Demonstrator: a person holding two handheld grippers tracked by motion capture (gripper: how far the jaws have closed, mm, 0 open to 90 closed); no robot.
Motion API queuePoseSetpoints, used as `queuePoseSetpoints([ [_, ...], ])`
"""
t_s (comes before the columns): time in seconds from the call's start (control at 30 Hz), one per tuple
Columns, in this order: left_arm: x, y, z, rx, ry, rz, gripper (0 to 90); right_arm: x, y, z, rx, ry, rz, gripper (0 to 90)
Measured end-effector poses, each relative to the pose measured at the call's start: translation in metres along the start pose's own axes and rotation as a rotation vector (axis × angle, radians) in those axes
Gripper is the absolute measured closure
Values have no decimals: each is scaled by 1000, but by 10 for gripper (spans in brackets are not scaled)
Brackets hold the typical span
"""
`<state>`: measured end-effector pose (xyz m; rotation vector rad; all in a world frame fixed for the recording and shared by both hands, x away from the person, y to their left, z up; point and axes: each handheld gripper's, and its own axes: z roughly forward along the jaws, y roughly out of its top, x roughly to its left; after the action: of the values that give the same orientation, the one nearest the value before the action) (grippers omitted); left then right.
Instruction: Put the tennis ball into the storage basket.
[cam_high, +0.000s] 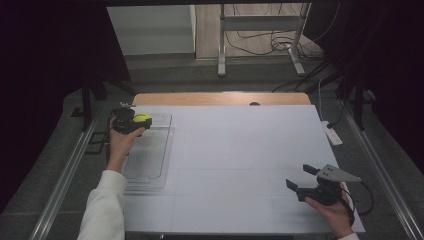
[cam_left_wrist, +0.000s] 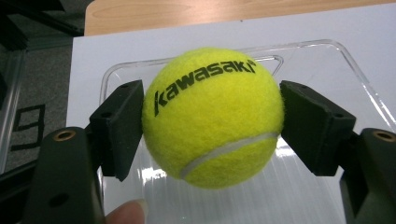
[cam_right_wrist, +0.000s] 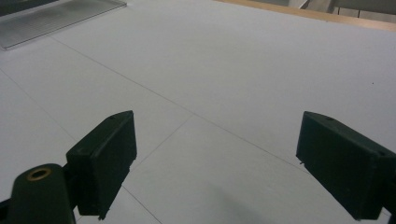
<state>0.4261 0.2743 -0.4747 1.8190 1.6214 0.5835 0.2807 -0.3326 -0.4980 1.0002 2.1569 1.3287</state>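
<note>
Your left hand-held gripper (cam_left_wrist: 212, 135) is clenched on the ball (cam_left_wrist: 212, 116), held over the tray's (cam_high: 162, 150) 12 o'clock end. Pickup appears done; placement remains. Your right hand-held gripper (cam_high: 300, 179), released, idles at the worktop's (cam_high: 240, 150) 4 o'clock.

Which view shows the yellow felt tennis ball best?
The left gripper view: the yellow felt tennis ball appears large, with its printed lettering legible. The high view shows it as a small yellow spot; the right gripper view adds nothing about it.
</note>
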Motion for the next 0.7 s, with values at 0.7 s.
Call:
queuePoseSetpoints([
  [0.7, -1, -4, 15, 74, 16, 8, 269, 0, 0, 0, 3, -1, 0, 125],
])
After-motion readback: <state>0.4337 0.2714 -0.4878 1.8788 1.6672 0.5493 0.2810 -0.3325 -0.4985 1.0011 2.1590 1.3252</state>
